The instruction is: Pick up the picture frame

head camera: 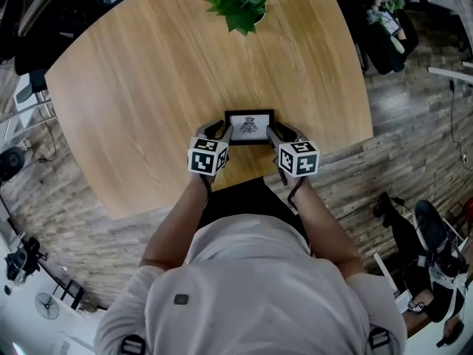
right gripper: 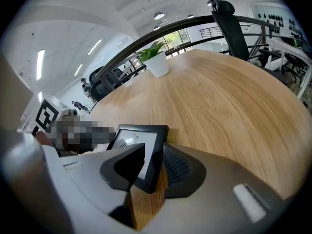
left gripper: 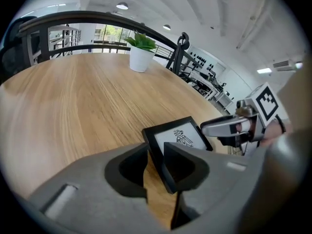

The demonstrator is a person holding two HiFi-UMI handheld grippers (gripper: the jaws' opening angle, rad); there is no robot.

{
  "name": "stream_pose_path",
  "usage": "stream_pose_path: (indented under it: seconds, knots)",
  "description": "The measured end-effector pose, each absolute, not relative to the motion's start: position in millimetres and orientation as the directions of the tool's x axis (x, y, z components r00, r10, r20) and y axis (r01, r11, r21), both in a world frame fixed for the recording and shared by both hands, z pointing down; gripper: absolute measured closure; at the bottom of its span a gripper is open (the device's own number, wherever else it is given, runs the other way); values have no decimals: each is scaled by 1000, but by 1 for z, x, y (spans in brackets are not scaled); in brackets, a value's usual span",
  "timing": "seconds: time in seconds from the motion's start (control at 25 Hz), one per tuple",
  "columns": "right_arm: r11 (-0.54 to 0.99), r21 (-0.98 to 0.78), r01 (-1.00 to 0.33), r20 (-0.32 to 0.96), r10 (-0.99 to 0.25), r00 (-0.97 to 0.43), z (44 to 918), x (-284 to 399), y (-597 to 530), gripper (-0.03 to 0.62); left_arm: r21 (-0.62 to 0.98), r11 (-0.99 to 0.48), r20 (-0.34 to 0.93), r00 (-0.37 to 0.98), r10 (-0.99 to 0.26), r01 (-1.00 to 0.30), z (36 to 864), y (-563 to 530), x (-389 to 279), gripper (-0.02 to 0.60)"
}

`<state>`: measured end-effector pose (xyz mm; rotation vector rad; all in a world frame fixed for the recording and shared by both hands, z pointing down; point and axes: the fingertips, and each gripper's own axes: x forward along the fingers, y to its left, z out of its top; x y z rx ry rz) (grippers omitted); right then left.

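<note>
A small black picture frame [head camera: 249, 126] with a white print lies on the round wooden table [head camera: 140, 80], near its front edge. My left gripper [head camera: 219, 133] straddles the frame's left edge and my right gripper [head camera: 276, 134] straddles its right edge. In the left gripper view the frame [left gripper: 178, 136] sits between the jaws of the left gripper [left gripper: 155, 151], with bare wood showing beside the left pad. In the right gripper view the frame [right gripper: 140, 149] sits loosely between the jaws of the right gripper [right gripper: 153, 154], with wood showing by the right pad. Both grippers are open.
A potted green plant [head camera: 242, 2] in a white pot [left gripper: 140, 58] stands at the table's far side. A dark railing [left gripper: 122, 26] runs behind it. Office chairs [head camera: 373, 21] and equipment stand on the wood floor around the table.
</note>
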<state>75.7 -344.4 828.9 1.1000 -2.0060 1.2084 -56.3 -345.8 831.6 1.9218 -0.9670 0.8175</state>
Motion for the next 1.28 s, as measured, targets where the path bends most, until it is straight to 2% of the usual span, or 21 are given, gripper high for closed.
stream_pose_path:
  seconds: [0.2,0.32,0.6,0.92,1.28]
  knots:
    - [266,-427,-864,790,-356,-500,836,71,-348,461,380,-379,809,502,-305,-843,839,-348,-53,465]
    - [253,-418,-872,798,-357,-486,841,74,-348,491,385,-379,808,506,-301,-841,840,-348,-52,463]
    - [270,-391,-880,803,-368,-470,844,73,-349,491,378,-376,806,500,-316,-846,841,-349,-53,466]
    - [246,-384,-890,799,-395,-454,839,72,-346,499,351,-332,800,465,-380,-875,834,-352,-56,489]
    - [255,-373,-892,733,-508,-452,786,76,-344,502,319,-342,743,457,-488,-884,782,-351,-54,495]
